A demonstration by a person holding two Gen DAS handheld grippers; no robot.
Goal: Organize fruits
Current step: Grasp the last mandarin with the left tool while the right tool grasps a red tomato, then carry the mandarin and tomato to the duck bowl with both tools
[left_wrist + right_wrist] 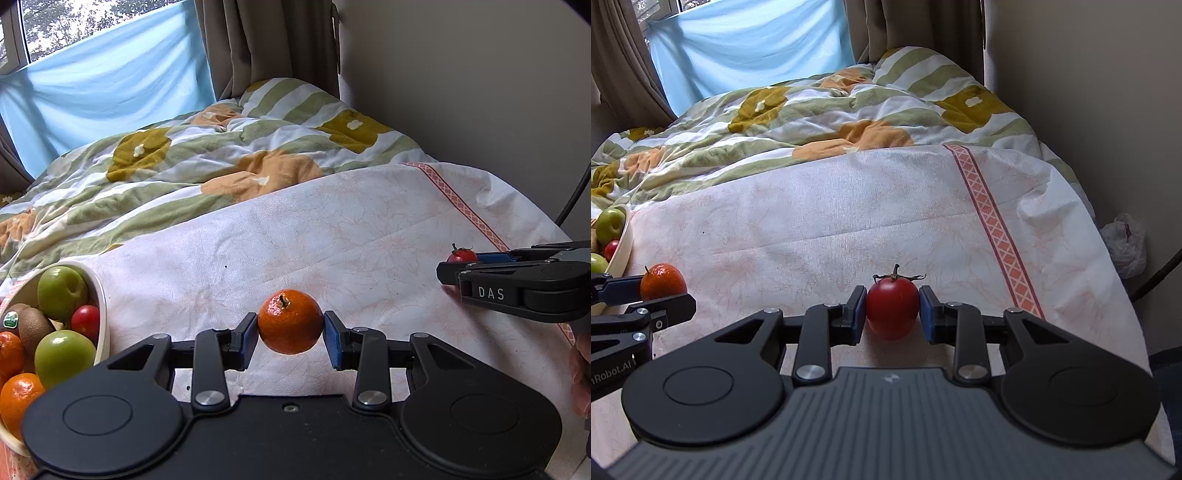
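My left gripper [290, 332] is shut on an orange mandarin [290, 321] and holds it over the white cloth; the mandarin also shows in the right wrist view [663, 281]. My right gripper [892, 314] is shut on a red tomato [892, 313] with a green stem, low over the cloth; in the left wrist view the tomato [461, 255] sits at the right gripper's fingertips at the right edge. A cream bowl [103, 314] at the left holds green apples [62, 291], a kiwi, a small tomato and mandarins.
A white cloth with a red patterned stripe [993, 229] covers the surface. A flowered quilt [207, 155] lies behind it. The wall stands to the right, with a dark cable [1156, 277] and a plastic bag [1126, 243] beside the surface.
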